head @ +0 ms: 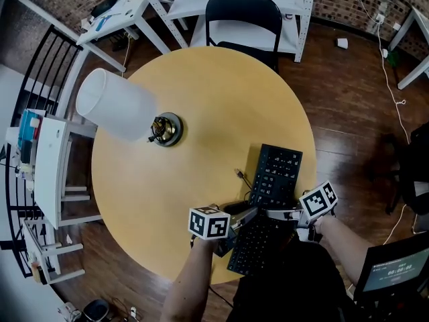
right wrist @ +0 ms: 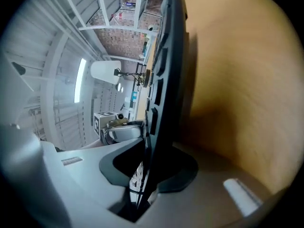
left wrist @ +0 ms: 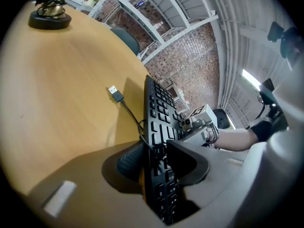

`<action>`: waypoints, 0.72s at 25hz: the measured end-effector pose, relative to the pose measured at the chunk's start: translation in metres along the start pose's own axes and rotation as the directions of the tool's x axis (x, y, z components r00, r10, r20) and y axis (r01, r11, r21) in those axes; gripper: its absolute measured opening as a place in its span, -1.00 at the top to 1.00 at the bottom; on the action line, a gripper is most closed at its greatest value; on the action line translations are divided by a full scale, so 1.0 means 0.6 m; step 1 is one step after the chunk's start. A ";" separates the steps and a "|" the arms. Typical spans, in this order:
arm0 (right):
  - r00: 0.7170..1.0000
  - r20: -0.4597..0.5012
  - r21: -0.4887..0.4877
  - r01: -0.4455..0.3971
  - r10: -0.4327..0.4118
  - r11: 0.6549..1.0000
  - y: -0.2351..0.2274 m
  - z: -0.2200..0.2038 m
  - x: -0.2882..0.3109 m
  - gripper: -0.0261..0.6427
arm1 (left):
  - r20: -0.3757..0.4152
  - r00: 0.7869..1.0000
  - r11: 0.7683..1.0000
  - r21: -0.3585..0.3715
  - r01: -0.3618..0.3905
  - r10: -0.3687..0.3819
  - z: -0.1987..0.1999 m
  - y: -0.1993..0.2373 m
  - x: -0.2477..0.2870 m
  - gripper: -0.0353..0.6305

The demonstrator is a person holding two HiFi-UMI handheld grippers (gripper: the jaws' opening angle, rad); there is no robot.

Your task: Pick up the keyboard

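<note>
**Both grippers clamped on the keyboard, lift not yet clear**

The left gripper (left wrist: 154, 158) has its jaws narrowed onto the near left edge of the flat black plastic keyboard (head: 275, 173). One ribbed dark pad sits under the board and the other presses on the keycaps. The right gripper (right wrist: 152, 160) pinches the opposite long edge in the same way, with the thin slab wedged between its pads.

The keyboard lies at about 5 o'clock on the round, pale wooden table (head: 201, 86). Its near end hangs past the rim toward the person. I cannot tell whether it has left the surface.

To do this well, I'd raise both hands together and keep them level. The board is long, stiff and light, and a grip on sprung keycaps could slip if one side leads. The thin black cable (head: 239, 174) with its metal plug trails loose at 10 o'clock from the board and will drag along the smooth tabletop.

A lamp with a white cylindrical shade (head: 115, 104) stands well apart at 9 o'clock, and a black chair (head: 242, 9) sits at 12 o'clock.
</note>
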State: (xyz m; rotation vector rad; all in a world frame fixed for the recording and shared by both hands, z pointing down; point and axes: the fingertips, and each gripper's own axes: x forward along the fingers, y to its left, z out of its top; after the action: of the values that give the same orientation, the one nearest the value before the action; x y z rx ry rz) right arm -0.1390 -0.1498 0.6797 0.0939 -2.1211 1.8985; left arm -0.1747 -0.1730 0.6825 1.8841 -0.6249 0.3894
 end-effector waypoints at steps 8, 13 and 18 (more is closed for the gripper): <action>0.988 0.076 -0.128 -0.125 0.135 0.984 0.074 0.030 -0.017 0.72 | 0.020 0.999 0.991 0.126 -0.052 0.050 0.054 -0.053 -0.040 0.43; 0.985 0.069 -0.184 -0.144 0.159 0.972 0.110 0.035 -0.010 0.71 | 0.054 0.996 0.980 0.180 -0.085 0.077 0.070 -0.074 -0.068 0.43; 0.966 0.108 -0.286 -0.198 0.236 0.938 0.179 0.027 -0.027 0.72 | 0.106 0.993 0.952 0.296 -0.075 0.045 0.085 -0.138 -0.113 0.43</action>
State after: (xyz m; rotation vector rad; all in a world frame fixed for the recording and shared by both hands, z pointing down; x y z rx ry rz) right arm -0.1525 -0.1544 0.5705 -0.0713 -2.5636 1.7331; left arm -0.1822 -0.1792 0.5644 2.1887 -0.7226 0.4536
